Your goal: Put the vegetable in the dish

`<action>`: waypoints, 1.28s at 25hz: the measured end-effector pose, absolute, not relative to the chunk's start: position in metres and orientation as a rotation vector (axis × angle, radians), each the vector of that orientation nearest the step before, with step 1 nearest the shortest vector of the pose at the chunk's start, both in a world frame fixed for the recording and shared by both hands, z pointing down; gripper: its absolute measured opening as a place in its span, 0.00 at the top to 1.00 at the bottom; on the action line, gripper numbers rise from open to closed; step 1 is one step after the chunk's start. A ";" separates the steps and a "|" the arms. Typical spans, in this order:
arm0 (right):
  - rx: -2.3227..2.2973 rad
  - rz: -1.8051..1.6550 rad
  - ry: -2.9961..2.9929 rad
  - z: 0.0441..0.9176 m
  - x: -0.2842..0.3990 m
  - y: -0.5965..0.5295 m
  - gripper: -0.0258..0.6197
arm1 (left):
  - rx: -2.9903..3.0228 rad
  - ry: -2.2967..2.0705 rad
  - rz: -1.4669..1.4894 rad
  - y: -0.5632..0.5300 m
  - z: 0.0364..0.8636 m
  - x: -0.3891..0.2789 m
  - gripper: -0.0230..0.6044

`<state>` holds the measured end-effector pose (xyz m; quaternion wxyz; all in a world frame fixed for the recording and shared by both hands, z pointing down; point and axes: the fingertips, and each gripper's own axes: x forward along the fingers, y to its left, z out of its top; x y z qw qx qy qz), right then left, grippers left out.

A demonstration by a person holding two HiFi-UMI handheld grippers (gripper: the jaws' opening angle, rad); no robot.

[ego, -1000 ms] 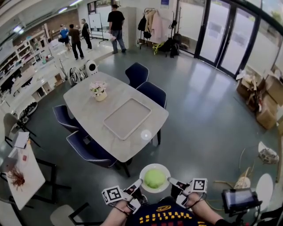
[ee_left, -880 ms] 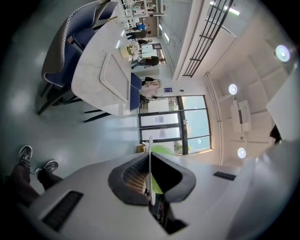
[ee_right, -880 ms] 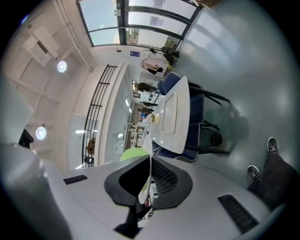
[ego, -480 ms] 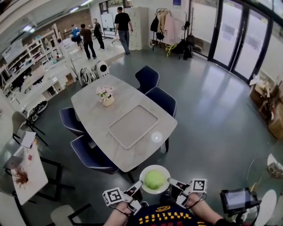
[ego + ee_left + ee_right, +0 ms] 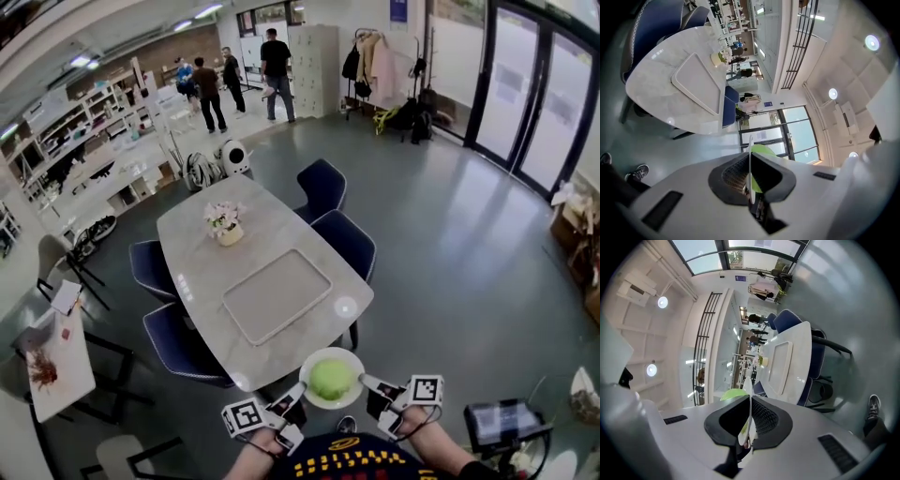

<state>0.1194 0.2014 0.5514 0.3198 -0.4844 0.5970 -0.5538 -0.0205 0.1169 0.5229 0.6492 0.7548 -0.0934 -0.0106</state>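
**A:** Vegetable [image 5: 330, 379]: where is it?

**B:** Already in the dish [image 5: 309, 360]. It is a round green ball at the middle, with no long axis to speak of. The dish hangs in the air close to the person's body, just short of the table [image 5: 192, 234].

**A:** Left side first.

**B:** The left gripper [image 5: 292, 395] is clamped on the dish's left rim. Its own view shows the thin white edge pinched between the jaws, with green just beyond.

**A:** And the right?

**B:** The right gripper [image 5: 368, 383] grips the opposite rim the same way. The vegetable sits between the two, equally near both and touched by neither.

**A:** What does the next move call for?

**B:** Probably carrying the dish forward to the table, ahead and a little left, with both sides level.
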 end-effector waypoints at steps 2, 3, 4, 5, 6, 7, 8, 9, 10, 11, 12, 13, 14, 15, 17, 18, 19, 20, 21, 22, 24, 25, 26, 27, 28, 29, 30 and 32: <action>-1.271 -1.442 1.619 0.549 0.135 0.195 0.94 | 1.718 -0.237 -0.027 0.113 0.525 -0.009 0.94; -1.276 -1.419 1.667 0.548 0.142 0.192 0.94 | 1.714 -0.239 -0.036 0.112 0.524 -0.003 0.94; -1.273 -1.392 1.716 0.545 0.148 0.188 0.94 | 1.709 -0.238 -0.048 0.112 0.523 0.002 0.94; -1.263 -1.378 1.746 0.544 0.152 0.185 0.94 | 1.704 -0.238 -0.056 0.111 0.523 0.007 0.94; -1.251 -1.385 1.747 0.544 0.156 0.183 0.94 | 1.701 -0.242 -0.059 0.110 0.523 0.011 0.94; -1.239 -1.405 1.730 0.546 0.160 0.180 0.94 | 1.699 -0.247 -0.059 0.108 0.523 0.014 0.94; -1.228 -1.427 1.710 0.548 0.164 0.178 0.94 | 1.698 -0.252 -0.058 0.106 0.523 0.018 0.94; -1.221 -1.445 1.697 0.550 0.167 0.174 0.94 | 1.696 -0.258 -0.058 0.103 0.524 0.021 0.94; -1.214 -1.458 1.692 0.551 0.171 0.169 0.94 | 1.695 -0.265 -0.059 0.099 0.524 0.025 0.94; -1.208 -1.464 1.694 0.552 0.174 0.163 0.94 | 1.694 -0.272 -0.062 0.094 0.524 0.028 0.94; -1.207 -1.463 1.707 0.553 0.177 0.157 0.94 | 1.691 -0.277 -0.066 0.088 0.524 0.030 0.94; -1.212 -1.459 1.726 0.554 0.180 0.150 0.94 | 1.684 -0.283 -0.069 0.083 0.524 0.033 0.94; -1.213 -1.454 1.742 0.556 0.183 0.144 0.94 | 1.678 -0.287 -0.069 0.077 0.525 0.035 0.94; -1.200 -1.454 1.741 0.555 0.184 0.137 0.94 | 1.674 -0.290 -0.069 0.071 0.527 0.037 0.94; -1.187 -1.472 1.711 0.557 0.188 0.125 0.94 | 1.670 -0.290 -0.068 0.058 0.531 0.043 0.94; -1.198 -1.481 1.702 0.560 0.192 0.119 0.94 | 1.669 -0.291 -0.065 0.051 0.534 0.046 0.94; -1.209 -1.485 1.699 0.562 0.197 0.113 0.94 | 1.668 -0.296 -0.058 0.044 0.537 0.049 0.94; -1.216 -1.487 1.697 0.561 0.201 0.105 0.94 | 1.668 -0.303 -0.051 0.035 0.539 0.052 0.94; -1.225 -1.496 1.687 0.559 0.204 0.098 0.94 | 1.664 -0.306 -0.048 0.027 0.539 0.055 0.94; -1.237 -1.509 1.674 0.558 0.208 0.091 0.94 | 1.654 -0.308 -0.046 0.020 0.538 0.058 0.94; -1.275 -1.523 1.675 0.557 0.217 0.077 0.94 | 1.620 -0.327 -0.036 0.005 0.537 0.061 0.94; -1.306 -1.524 1.690 0.558 0.222 0.068 0.94 | 1.603 -0.342 -0.029 -0.004 0.537 0.062 0.94; -1.334 -1.524 1.706 0.559 0.228 0.058 0.94 | 1.591 -0.355 -0.026 -0.015 0.536 0.063 0.94; -1.342 -1.520 1.715 0.556 0.232 0.046 0.94 | 1.586 -0.362 -0.028 -0.026 0.533 0.064 0.94; -1.325 -1.512 1.722 0.550 0.231 0.033 0.94 | 1.591 -0.361 -0.038 -0.038 0.530 0.066 0.94; -1.289 -1.499 1.731 0.541 0.228 0.020 0.94 | 1.605 -0.351 -0.054 -0.049 0.525 0.067 0.94; -1.248 -1.486 1.740 0.532 0.222 0.006 0.94 | 1.623 -0.336 -0.074 -0.059 0.519 0.067 0.94; -1.190 -1.485 1.745 0.523 0.209 -0.016 0.94 | 1.652 -0.303 -0.115 -0.077 0.510 0.065 0.94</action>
